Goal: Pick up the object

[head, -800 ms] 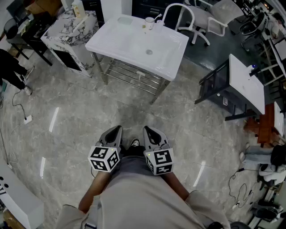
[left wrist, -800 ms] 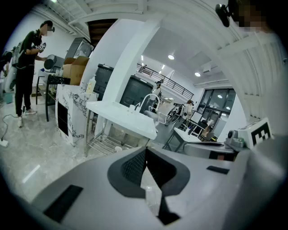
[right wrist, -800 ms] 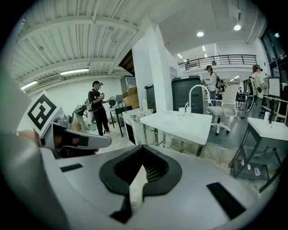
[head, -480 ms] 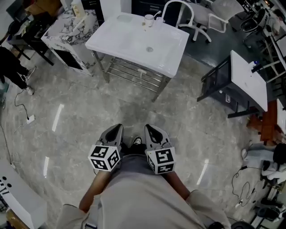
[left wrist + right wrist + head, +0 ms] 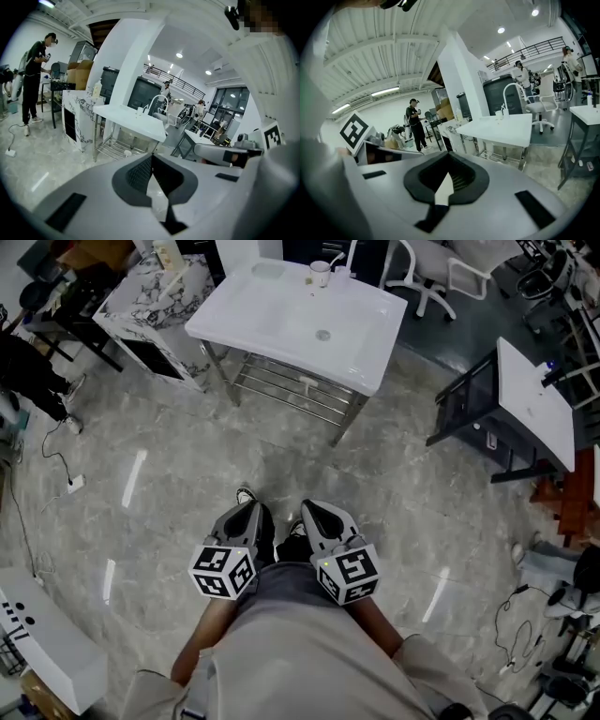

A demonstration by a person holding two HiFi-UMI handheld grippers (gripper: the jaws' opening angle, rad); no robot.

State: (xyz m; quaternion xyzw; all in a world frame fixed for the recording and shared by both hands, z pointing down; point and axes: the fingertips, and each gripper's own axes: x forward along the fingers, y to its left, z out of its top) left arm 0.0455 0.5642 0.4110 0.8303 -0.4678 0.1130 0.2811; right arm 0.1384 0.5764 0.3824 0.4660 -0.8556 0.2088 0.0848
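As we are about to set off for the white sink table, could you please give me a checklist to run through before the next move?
1. Left gripper empty: ok, its jaws are together with nothing between them.
2. Right gripper empty: ok, shut with nothing held.
3. Jaws ready for a grasp: not ok, both are shut.
4. Target within reach: not ok, the white sink table stands well ahead of both grippers.
5. Way ahead: ok, nothing shows on the floor between the person and the table.
6. Which object to pick: cannot tell; a cup stands at the table's far edge.
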